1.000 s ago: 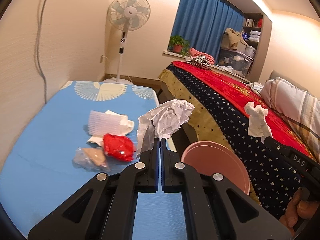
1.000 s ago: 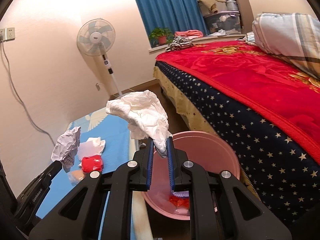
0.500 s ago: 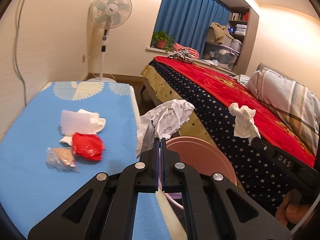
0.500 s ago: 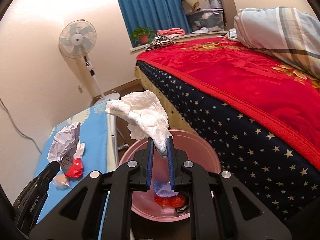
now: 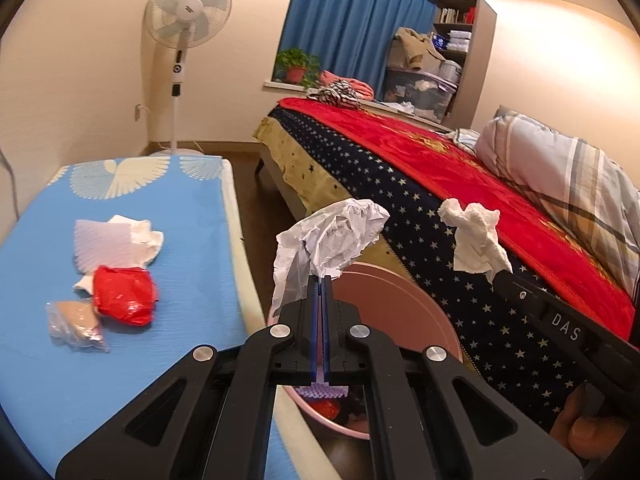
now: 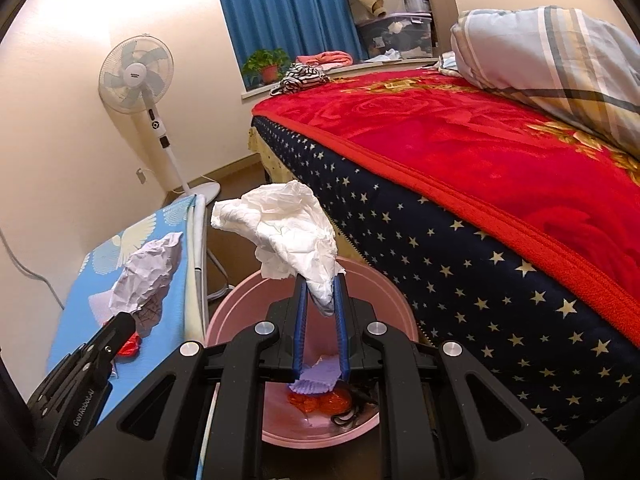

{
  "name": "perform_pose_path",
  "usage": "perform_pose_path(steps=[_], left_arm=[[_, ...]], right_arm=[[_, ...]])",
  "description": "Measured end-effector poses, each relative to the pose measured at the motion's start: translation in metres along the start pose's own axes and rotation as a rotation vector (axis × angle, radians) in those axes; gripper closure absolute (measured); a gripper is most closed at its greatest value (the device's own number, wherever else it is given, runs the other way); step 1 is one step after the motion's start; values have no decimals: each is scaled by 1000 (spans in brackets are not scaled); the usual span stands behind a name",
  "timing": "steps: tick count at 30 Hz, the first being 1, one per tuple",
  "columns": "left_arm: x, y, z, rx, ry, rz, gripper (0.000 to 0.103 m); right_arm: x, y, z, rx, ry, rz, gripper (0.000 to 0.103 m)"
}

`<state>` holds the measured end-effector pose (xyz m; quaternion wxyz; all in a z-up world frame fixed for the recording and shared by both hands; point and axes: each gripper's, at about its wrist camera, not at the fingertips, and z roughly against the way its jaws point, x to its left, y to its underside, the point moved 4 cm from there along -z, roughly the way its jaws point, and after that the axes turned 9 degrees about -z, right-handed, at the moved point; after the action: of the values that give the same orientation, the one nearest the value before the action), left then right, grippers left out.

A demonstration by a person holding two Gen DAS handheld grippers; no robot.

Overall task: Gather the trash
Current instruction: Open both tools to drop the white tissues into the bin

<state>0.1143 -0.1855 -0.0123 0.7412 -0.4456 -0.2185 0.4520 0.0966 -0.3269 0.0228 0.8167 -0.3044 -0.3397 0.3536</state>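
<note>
- Both grippers have carried their loads off the blue mat and now sit over the round pink plastic basin (image 6: 394,312); a second ago only its rim showed, and now its floor is in view, lower centre of the right wrist view.
- Crumpled white tissue wad (image 6: 288,236): soft, bulky, creased; pinched by its lower tail in the right gripper (image 6: 322,304), fingers narrowly parted around it. Hangs directly above the basin.
- Crumpled grey-white paper ball (image 5: 328,240): stiffer, sharp folds; left gripper (image 5: 320,284) fingers nearly closed on its bottom edge. Centre of the left wrist view, over the basin's near rim.
- Step, as judged: drop phase. Next move calls for opening each jaw while over the basin mouth; the left load looks close to the rim and may need nudging inward.
- Basin already holds a lilac paper cup liner (image 6: 316,380) and red scraps.
- Left on the blue foam mat (image 5: 192,216): red crumpled wrapper (image 5: 124,294), clear plastic bag (image 5: 74,322), white paper pieces (image 5: 112,236).
</note>
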Motion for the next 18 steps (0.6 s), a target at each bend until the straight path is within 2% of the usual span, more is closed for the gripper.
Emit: perform_pose_path(steps=[11, 12, 14, 16, 18], left_arm=[[-10, 5, -20, 33, 48, -4, 102], [-9, 6, -22, 40, 56, 3, 102], [-9, 6, -25, 44, 76, 21, 101], [-7, 7, -27, 50, 96, 38, 95], [-6, 8, -28, 52, 90, 43, 93]], right_arm=[[0, 1, -10, 16, 17, -6, 89], [-1, 2, -11, 20, 19, -9, 85], [-3, 1, -12, 24, 32, -19, 82], [-7, 1, -12, 28, 35, -36, 61], [-8, 1, -12, 22, 42, -46, 56]])
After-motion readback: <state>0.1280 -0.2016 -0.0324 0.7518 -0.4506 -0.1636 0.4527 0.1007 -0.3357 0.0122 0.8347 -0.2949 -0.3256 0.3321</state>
